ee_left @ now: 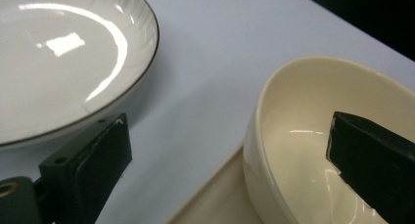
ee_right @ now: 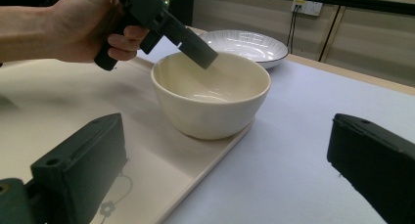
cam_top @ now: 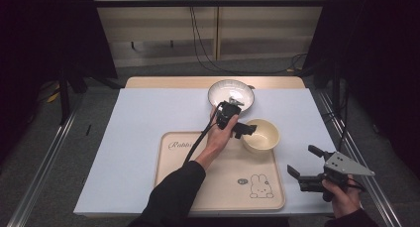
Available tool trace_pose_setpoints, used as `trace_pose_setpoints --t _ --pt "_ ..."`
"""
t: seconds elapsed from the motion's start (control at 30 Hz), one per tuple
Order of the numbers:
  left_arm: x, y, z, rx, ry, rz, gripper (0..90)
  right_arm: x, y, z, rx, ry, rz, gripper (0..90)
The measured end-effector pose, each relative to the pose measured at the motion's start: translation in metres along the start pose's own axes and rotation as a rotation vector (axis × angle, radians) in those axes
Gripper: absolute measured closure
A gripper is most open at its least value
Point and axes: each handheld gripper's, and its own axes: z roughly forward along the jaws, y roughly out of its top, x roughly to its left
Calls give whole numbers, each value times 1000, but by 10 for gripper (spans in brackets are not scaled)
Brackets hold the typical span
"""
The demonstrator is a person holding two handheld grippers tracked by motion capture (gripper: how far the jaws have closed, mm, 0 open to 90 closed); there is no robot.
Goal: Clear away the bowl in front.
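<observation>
So the left gripper point(cam_top: 243, 129) is right at the cream bowl point(cam_top: 261, 134), which sits on the far right corner of the tray point(cam_top: 218, 187). From the right gripper view the bowl's base looks like it overhangs the tray edge a bit, so not a very settled spot. The left jaws are spread wide and straddle the near wall of the bowl: one jaw hangs inside the bowl above its bottom, the other stays outside on the side of the white plate point(cam_top: 231, 93). In the left gripper view I can't see either pad pressing on the rim, so I'd call it not gripped. Straddling the wall makes sense, since a bowl that wide can't be grabbed across; pinching one wall is the only way.

The plate is on the table mat point(cam_top: 143, 118) just behind the tray, close to the bowl but not touching it as far as I can tell.

The right gripper point(cam_top: 303, 165) is parked off the tray's right edge, low over the mat, jaws wide apart with nothing between them. It points toward the bowl, so my guess is it's just waiting out of the way, ready to steady things if needed.
</observation>
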Motion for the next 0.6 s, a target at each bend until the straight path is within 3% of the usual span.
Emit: trace_pose_setpoints --t 0.13,0.27,0.43,0.6 --pt "1 -1 -15 -34 23 61 21 0 0 0 3 -1 3 7" --pt "1 -3 -25 -67 32 71 25 0 0 1 1 0 6 7" --pt "6 -8 -42 -121 17 56 23 0 0 1 4 0 2 7" --pt "11 -14 -58 -151 56 62 23 0 0 1 5 -1 2 7"
